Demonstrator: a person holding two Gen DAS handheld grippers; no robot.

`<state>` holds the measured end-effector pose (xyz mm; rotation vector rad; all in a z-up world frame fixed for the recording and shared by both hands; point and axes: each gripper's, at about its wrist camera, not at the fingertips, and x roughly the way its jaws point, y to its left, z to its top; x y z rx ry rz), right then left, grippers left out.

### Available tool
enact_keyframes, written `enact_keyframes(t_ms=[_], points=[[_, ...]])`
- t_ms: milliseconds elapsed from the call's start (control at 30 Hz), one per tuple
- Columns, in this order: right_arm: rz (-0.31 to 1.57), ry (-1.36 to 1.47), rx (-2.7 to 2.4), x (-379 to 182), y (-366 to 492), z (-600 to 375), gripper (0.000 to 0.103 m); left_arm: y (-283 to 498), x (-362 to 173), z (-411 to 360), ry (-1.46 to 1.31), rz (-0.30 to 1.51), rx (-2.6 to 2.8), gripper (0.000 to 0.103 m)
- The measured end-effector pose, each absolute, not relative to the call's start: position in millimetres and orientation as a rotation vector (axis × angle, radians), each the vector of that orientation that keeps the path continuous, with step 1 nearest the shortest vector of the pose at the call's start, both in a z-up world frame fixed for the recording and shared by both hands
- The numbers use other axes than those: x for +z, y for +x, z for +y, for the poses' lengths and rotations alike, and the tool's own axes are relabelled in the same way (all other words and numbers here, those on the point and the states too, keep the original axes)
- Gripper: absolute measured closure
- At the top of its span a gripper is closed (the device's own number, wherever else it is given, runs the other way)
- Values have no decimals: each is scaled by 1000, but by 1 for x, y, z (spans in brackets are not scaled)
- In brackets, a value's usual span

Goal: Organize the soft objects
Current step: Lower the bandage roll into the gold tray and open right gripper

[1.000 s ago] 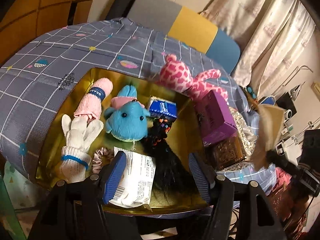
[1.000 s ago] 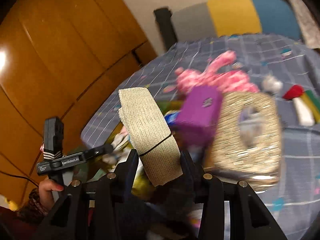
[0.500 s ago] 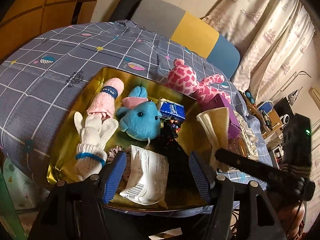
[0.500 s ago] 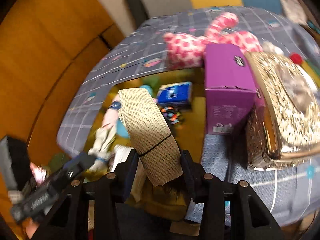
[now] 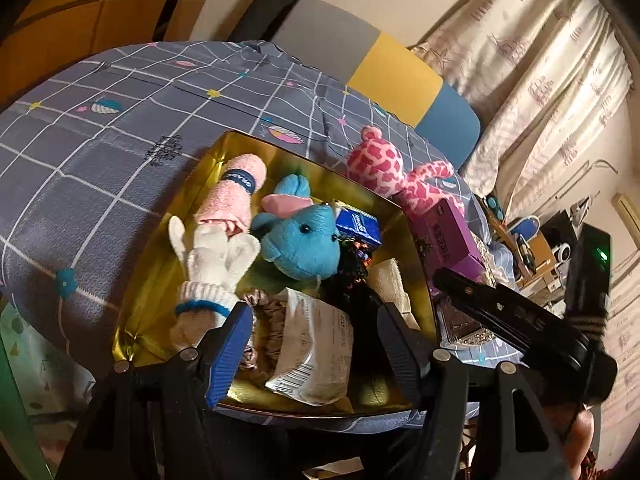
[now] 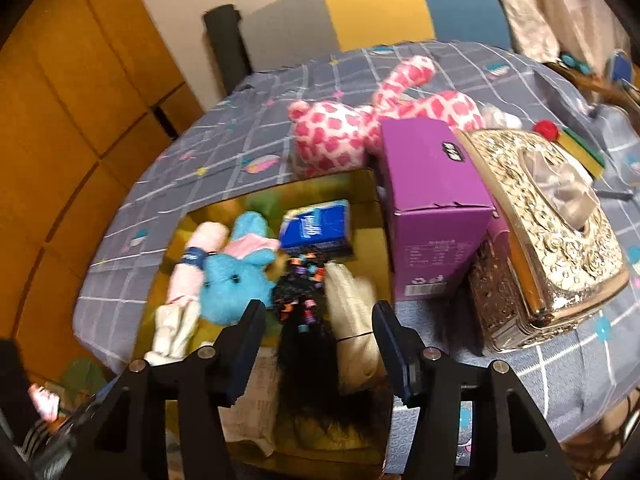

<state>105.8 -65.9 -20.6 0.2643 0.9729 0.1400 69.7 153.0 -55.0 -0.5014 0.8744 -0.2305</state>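
Note:
A gold tray (image 5: 160,264) holds a blue plush (image 5: 304,240), a pink rolled towel (image 5: 236,196), a white glove (image 5: 212,264), a blue packet (image 5: 358,226), a black wig (image 6: 304,344) and a white packet (image 5: 316,344). A beige cloth roll (image 6: 354,312) lies in the tray, blurred, just ahead of my open, empty right gripper (image 6: 318,336); it also shows in the left wrist view (image 5: 390,284). My left gripper (image 5: 316,340) is open and empty over the tray's near edge. A pink spotted plush (image 6: 352,128) lies behind the tray.
A purple box (image 6: 432,204) and an ornate gold tissue box (image 6: 556,232) stand right of the tray (image 6: 368,184) on the grey checked cloth (image 5: 80,152). A chair back (image 6: 372,12) is behind the table. The right gripper's body (image 5: 516,320) crosses the left wrist view at right.
My right gripper carried the beige roll over the tray, then opened and let it go; the roll now lies in the tray. My left gripper stayed open, shifting slightly.

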Motion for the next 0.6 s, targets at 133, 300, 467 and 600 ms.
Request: enact_keyframes(t_ms=[133,300,467,600], points=[[929,262,208,-11,95,-67,41,69,-57,156,-528,868,-234,38],[887,214,234,-3,84,-71,41,71,-57,148,-517,872,-258,38],[858,175,233,5,78,-74,41,72,-55,135,-494,879,-286,38],[823,153,229,15,75,-82,41,73,-52,126,-481,884,-305,38]])
